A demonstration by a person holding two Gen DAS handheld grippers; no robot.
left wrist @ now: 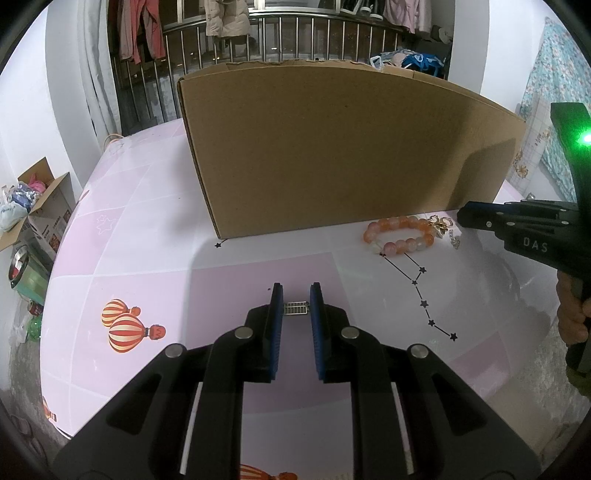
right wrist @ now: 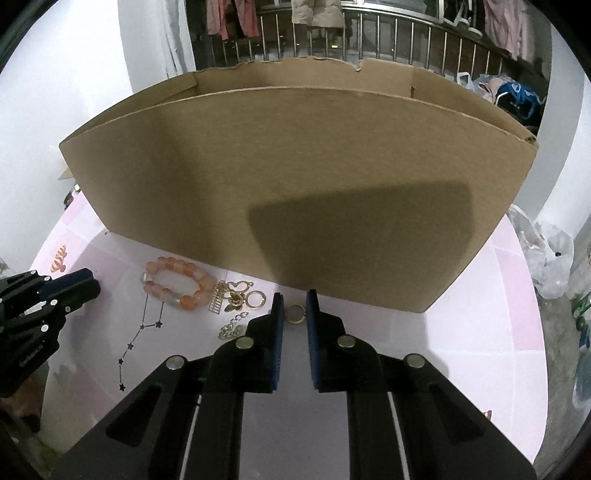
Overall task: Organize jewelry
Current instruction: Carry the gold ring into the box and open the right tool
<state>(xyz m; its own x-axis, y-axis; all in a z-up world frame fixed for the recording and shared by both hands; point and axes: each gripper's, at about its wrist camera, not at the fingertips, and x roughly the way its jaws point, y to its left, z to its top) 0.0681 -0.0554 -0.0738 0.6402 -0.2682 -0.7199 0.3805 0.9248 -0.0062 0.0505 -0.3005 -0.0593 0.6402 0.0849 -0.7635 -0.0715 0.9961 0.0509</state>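
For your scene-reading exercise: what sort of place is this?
Probably a home, beside an enclosed balcony: clothes hang over a metal railing, and a cardboard box sits on a pink balloon-patterned table.

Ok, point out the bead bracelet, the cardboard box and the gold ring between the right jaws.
bead bracelet [right wrist: 177, 283], right wrist view, on the near strand of beads.
cardboard box [right wrist: 295, 177], right wrist view, on its front wall.
gold ring [right wrist: 295, 314], right wrist view, on its round face.

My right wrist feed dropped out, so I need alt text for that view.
The right gripper brackets a small gold ring on the pink table, close in front of a large open cardboard box. To its left lie an orange bead bracelet and gold charms; the left gripper enters at the far left.
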